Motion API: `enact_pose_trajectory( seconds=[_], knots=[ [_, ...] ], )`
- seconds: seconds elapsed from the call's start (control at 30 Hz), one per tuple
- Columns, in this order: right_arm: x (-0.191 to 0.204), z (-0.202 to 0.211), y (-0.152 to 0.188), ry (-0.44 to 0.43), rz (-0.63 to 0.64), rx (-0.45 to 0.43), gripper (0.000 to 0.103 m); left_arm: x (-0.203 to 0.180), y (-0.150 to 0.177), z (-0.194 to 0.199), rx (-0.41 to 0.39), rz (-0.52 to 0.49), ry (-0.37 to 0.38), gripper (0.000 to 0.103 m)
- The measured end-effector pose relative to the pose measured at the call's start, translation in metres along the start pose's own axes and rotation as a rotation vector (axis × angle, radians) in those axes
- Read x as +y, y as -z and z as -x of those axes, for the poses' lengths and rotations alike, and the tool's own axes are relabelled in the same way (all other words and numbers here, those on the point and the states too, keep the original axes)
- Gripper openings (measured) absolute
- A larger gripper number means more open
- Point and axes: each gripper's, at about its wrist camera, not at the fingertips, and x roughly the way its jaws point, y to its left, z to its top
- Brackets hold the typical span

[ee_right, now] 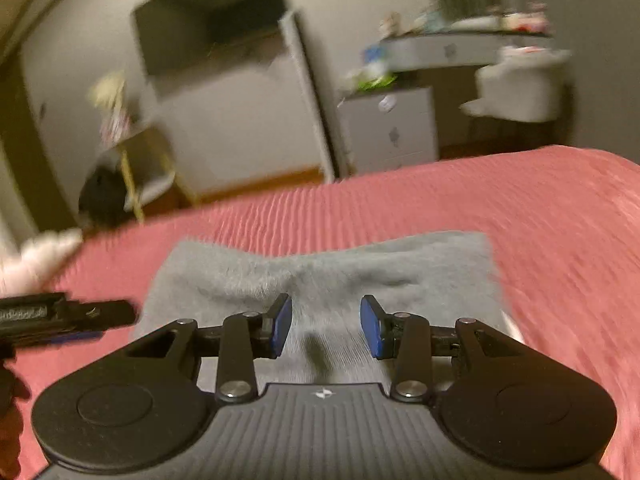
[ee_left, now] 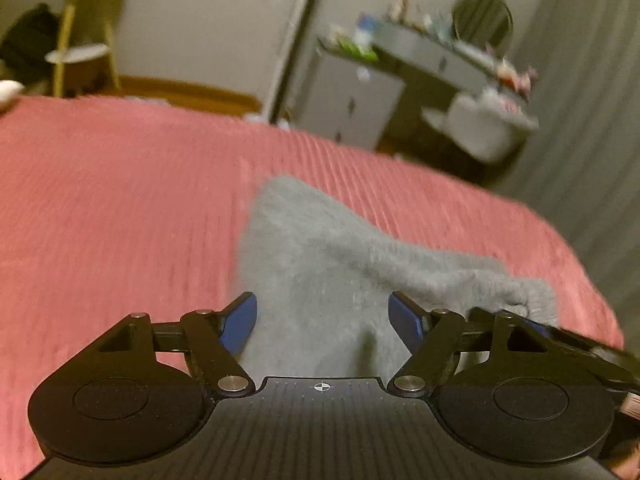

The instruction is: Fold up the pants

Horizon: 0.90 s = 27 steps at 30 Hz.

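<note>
Grey pants (ee_right: pixel 320 276) lie bunched on the red bed (ee_left: pixel 120 200), directly ahead of both tools. The right hand-held gripper (ee_right: pixel 326 326), jaws spread and empty, sits squarely over the pants, whose long axis runs across its view. The left hand-held gripper (ee_left: pixel 322 320), also spread, hovers at their left end.

Bed (ee_left: pixel 120 200) under a ribbed pink-red cover, grey fuzzy pants (ee_left: pixel 320 264) lying bunched directly on it, a white soft item (ee_right: pixel 36 260) at its far edge
</note>
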Motion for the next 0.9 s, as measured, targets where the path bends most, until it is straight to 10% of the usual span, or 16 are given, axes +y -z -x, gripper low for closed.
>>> enact_pose_trajectory(
  seconds=[0.13, 0.2, 0.43, 0.6, 0.8, 0.9],
  knots=[
    [-0.017, -0.030, -0.001, 0.069, 0.103, 0.025, 0.001, 0.004, 0.000, -0.046, 0.012, -0.103, -0.195, 0.090],
    [-0.036, -0.029, 0.004, 0.005, 0.055, 0.007, 0.000, 0.015, 0.001, -0.060, 0.015, -0.079, -0.205, 0.103],
    [-0.030, 0.022, 0.028, 0.067, 0.140, -0.072, 0.000, 0.027, 0.013, 0.000, -0.099, -0.100, -0.256, 0.099],
    [-0.043, 0.076, 0.091, -0.101, 0.227, -0.150, 0.036, 0.027, 0.062, 0.048, -0.023, -0.094, -0.043, 0.100],
    [-0.026, 0.110, 0.094, 0.030, 0.295, -0.081, 0.038, 0.017, 0.087, 0.063, 0.021, -0.167, -0.290, 0.101],
    [-0.027, 0.127, 0.095, 0.141, 0.182, -0.006, 0.073, 0.001, 0.098, 0.094, 0.002, -0.253, -0.316, 0.102]
  ],
)
